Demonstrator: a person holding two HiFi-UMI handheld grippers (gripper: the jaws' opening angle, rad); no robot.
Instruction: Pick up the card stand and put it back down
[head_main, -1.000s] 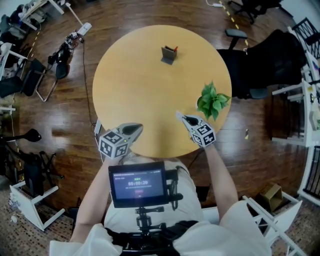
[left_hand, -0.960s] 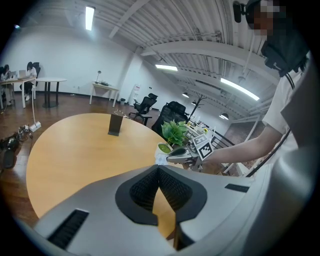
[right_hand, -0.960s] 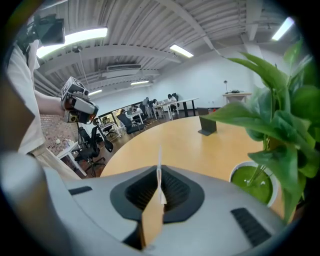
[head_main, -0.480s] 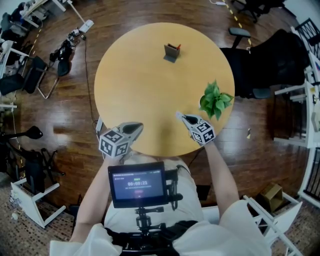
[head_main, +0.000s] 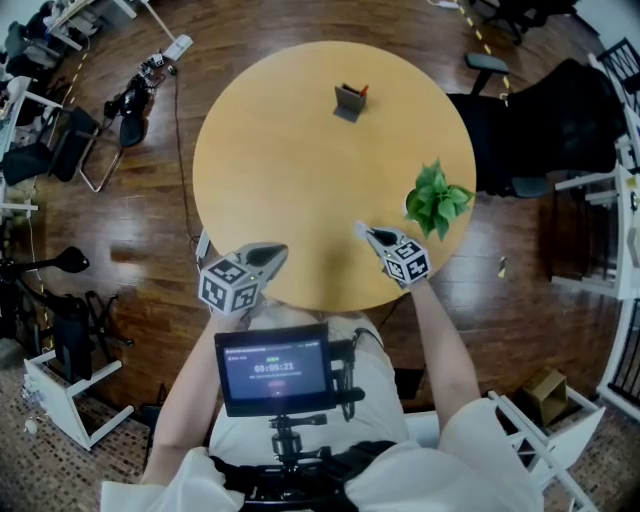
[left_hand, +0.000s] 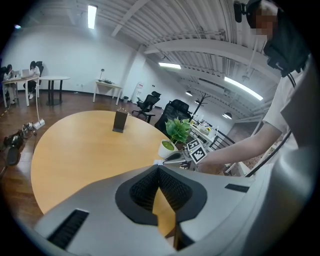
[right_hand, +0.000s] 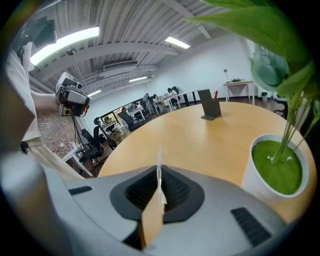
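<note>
**Both grippers idle at near edge; card stand untouched at far side**

Near edge of the round table (head_main: 290, 170): left gripper (head_main: 272, 254) sits at the rim, left of centre, with its tips just over the wood. Its own view shows the pads meeting at the tip with nothing between them and only table top beyond. Right gripper (head_main: 364, 232) is a little further in, right of centre. Its jaws are pressed together and it carries nothing.

Right edge: a potted plant (head_main: 437, 198) in a white pot stands just beside the right gripper, and its leaves hang into that gripper's view.

Far side: card stand (head_main: 348, 102), dark with a small red bit at one side, stands upright on the table near the far edge, slightly right of centre. It is well apart from both grippers, with bare wood between.

Judgement: no grasp is in hand. This reads as the reach not yet begun, though the frames alone cannot rule out that the stand has already been set back down.

If the pick is yet to come, the next move calls for:
- carrying one gripper, likely the right, across the table and clear of the plant leaves;
- parting the jaws before arrival;
- bracketing the stand's body and closing gently;
- lifting straight up and setting it down upright.
</note>
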